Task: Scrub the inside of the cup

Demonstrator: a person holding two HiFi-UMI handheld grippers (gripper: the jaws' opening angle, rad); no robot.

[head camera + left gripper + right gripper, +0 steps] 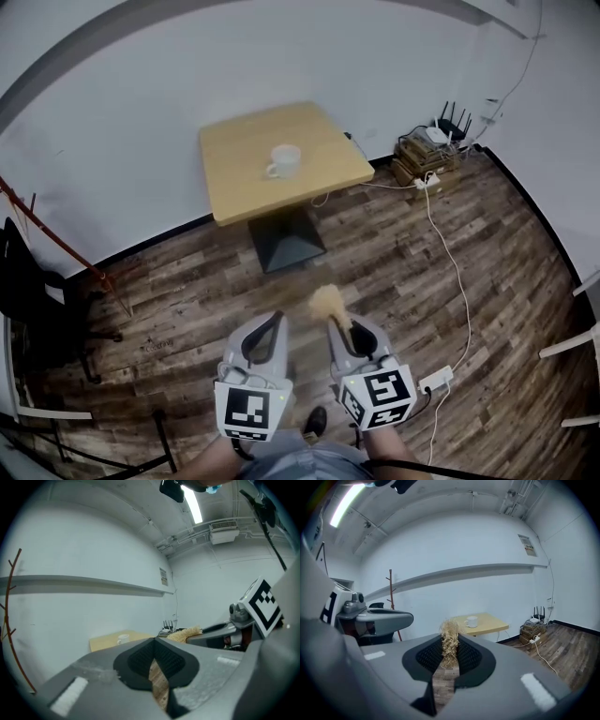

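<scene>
White ceramic cup [284,160] sits on the square light-wood table [328,141], upper middle of the head view.
Both tools are low in frame, well apart from it: left gripper [270,321] has its jaws pressed together on nothing, right gripper [343,328] is clamped on a straw-coloured fibre scrubber [326,302] poking past its tips.

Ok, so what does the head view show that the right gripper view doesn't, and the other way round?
Only the head view: the black pedestal base under the tabletop, and a shoe.
Only the right gripper view: the ceiling light, the long wall ledge and a wall notice.
Both: the white cup on the wooden table, the router by the wall, and the straw brush clamped in the right gripper.
</scene>
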